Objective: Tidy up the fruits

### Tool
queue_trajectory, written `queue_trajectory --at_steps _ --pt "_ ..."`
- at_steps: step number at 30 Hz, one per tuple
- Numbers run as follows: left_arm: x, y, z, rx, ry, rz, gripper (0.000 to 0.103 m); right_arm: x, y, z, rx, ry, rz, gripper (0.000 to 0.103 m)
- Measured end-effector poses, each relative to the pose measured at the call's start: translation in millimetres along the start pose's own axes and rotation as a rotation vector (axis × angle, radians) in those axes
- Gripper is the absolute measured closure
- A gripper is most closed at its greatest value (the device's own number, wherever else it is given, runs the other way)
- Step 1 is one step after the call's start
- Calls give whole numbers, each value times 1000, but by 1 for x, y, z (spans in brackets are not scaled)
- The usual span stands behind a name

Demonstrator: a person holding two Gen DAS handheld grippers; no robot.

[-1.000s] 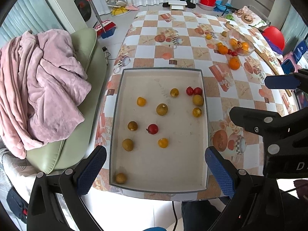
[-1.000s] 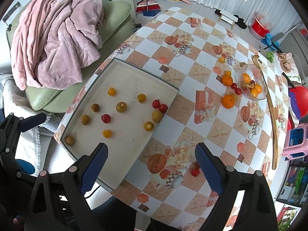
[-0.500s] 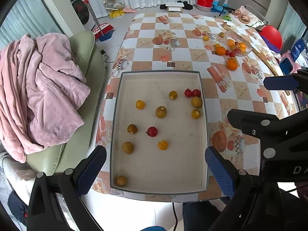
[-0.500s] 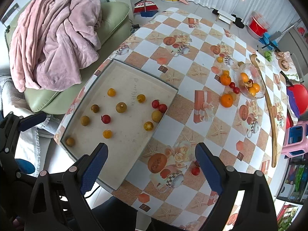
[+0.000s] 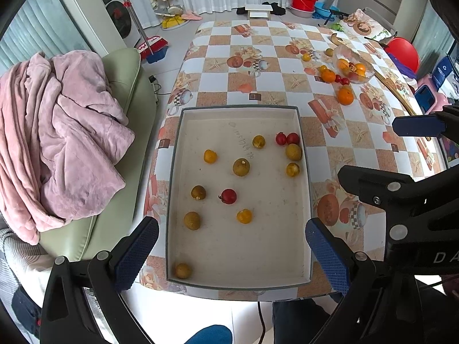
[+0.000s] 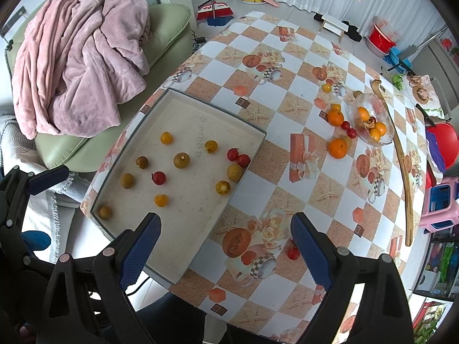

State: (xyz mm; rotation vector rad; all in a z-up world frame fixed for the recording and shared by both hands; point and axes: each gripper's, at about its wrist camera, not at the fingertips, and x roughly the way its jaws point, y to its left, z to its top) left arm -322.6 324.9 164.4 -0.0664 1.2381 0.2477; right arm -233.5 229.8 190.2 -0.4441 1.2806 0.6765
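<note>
Both sets of jaws are spread wide and grasp nothing: the left gripper (image 5: 231, 253) hangs over the near end of the tray (image 5: 304, 154), the right gripper (image 6: 226, 246) over the tray's near corner and the bench (image 6: 289, 106). Ahead of the left jaws a dozen small fruits lie loose in the tray, a red one (image 5: 229, 196) nearest the middle. Round fruit (nothing pins them) could roll off a closing pad or get squashed. One red fruit (image 6: 293, 253) sits just inside the right jaws' right pad, near the bench edge; a nudge might send it over. Farther out, the glass bowl (image 6: 373, 120) distorts its contents, and I cannot tell the brownish fruits' kind.
</note>
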Motion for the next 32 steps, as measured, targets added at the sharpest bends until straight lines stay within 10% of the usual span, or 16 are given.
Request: queue_trajectory --at_steps 32 --pt "3 1 -1 21 -15 -28 0 0 2 -2 2 -2 -1 9"
